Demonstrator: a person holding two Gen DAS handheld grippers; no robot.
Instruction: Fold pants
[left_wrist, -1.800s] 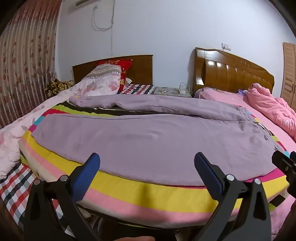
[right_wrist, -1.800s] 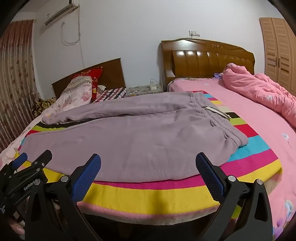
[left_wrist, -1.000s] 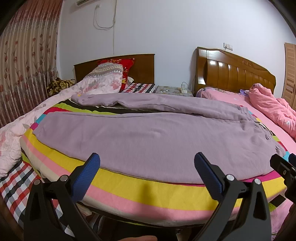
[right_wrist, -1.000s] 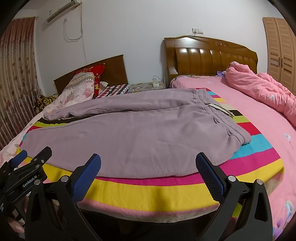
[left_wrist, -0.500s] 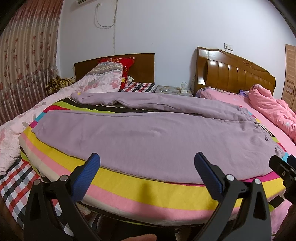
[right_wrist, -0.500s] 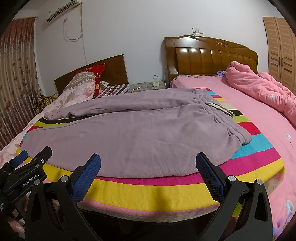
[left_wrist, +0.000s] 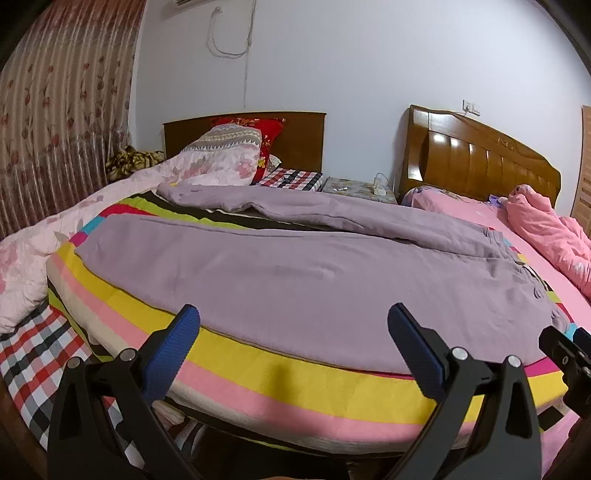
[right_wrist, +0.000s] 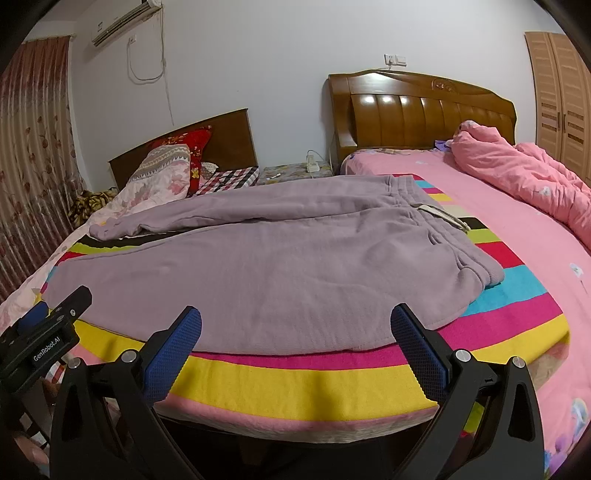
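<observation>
Lilac sweatpants (left_wrist: 314, 273) lie spread flat on a striped blanket (left_wrist: 295, 373) on the bed, waistband to the right and legs running left. They also show in the right wrist view (right_wrist: 280, 266), with the waistband (right_wrist: 454, 236) at the right. My left gripper (left_wrist: 295, 325) is open and empty, just before the near bed edge, short of the pants. My right gripper (right_wrist: 295, 325) is open and empty, likewise at the near edge. The left gripper's body shows at the left of the right wrist view (right_wrist: 44, 339).
A pink quilt (right_wrist: 524, 177) is bunched at the back right of the pink bed. Pillows (left_wrist: 221, 155) lie by the far left headboard. A nightstand (left_wrist: 354, 188) stands between two wooden headboards. A curtain (left_wrist: 55, 110) hangs on the left. A checked sheet (left_wrist: 29, 350) hangs low left.
Both grippers have drifted slightly, so the bed sits a little differently in view. The pants have not moved. Both grippers stay open.
</observation>
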